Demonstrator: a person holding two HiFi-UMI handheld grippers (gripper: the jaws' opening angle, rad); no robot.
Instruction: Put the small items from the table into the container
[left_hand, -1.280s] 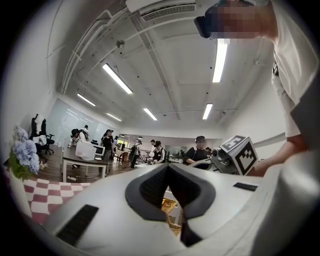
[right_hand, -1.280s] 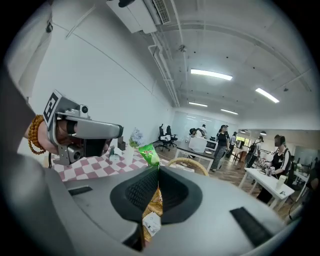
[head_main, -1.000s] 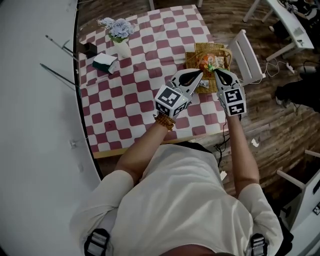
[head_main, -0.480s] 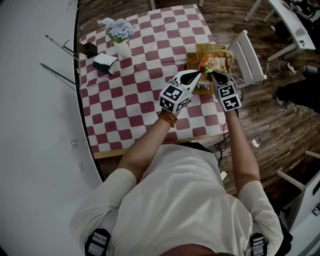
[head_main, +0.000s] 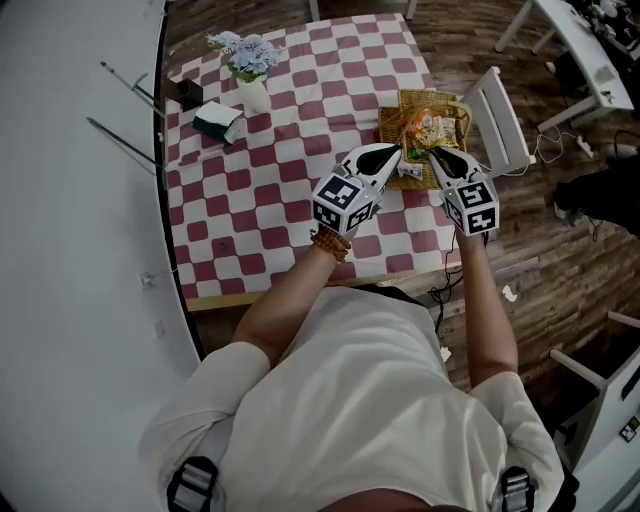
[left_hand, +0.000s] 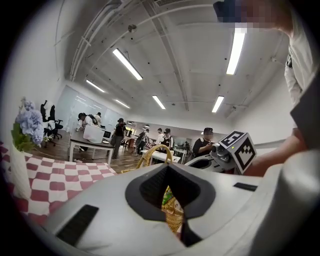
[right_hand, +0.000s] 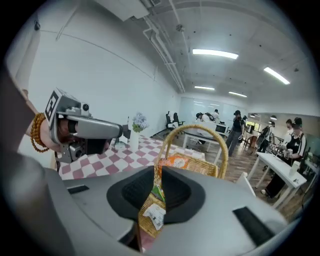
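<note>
A wicker basket (head_main: 400, 100) with orange snack packets stands near the right edge of the checked table (head_main: 260, 200). Both grippers point at its near side. My left gripper (head_main: 392, 152) sits just left of the basket, its jaws a little apart with nothing between them; the basket handle (left_hand: 150, 155) shows past them. My right gripper (head_main: 436, 153) is at the near rim and its jaws are opening. A green packet with a white label (right_hand: 156, 212) shows through the gap, against the wicker, and the pads do not press on it.
A vase of pale blue flowers (head_main: 250, 65), a tissue box (head_main: 215, 120) and a small black box (head_main: 180, 95) stand at the table's far left. A white chair (head_main: 500, 110) is beside the basket. Several people stand at desks in the background.
The right jaws have parted. The green packet that sat at their tips over the basket is now lower, at the basket's near rim. Both grippers sank slightly.
</note>
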